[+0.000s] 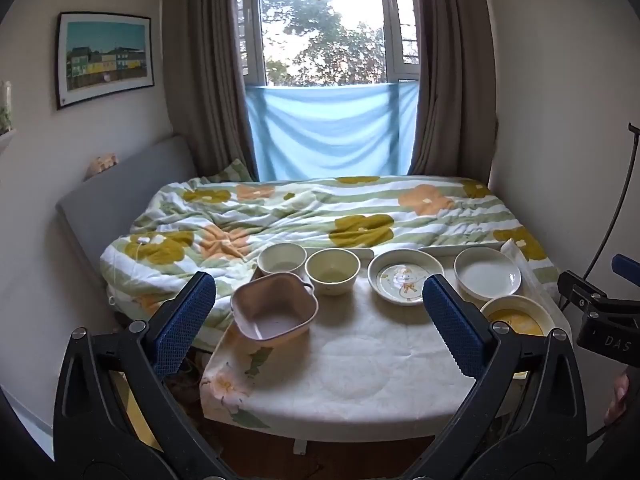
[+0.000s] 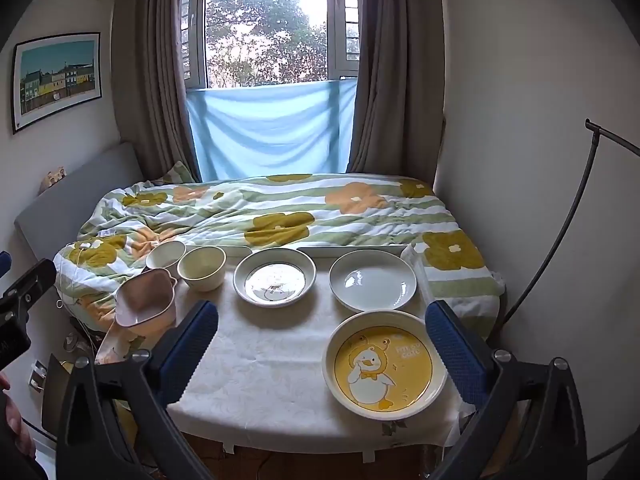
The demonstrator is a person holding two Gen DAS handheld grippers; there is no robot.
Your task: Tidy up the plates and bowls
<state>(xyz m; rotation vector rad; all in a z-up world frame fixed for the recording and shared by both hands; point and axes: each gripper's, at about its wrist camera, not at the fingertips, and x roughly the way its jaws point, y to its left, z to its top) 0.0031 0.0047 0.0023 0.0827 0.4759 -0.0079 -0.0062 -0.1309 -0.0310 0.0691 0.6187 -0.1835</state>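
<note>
Both the left gripper (image 1: 316, 320) and right gripper (image 2: 320, 344) gape empty above the table (image 2: 260, 364); 3 bowls left, 3 plates right.

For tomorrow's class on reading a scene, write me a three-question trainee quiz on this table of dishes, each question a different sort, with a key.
1. True or false: the duck plate is stacked on the white plate.
2. Multiple choice: the pink bowl is A) upright mid-table, B) tilted at the table's left edge, C) inside a cream bowl.
3. Fill in: both the left gripper and the right gripper are ____ and hold nothing.

Key: 1 false, they lie apart on the table. 2 B. 3 open.
</note>
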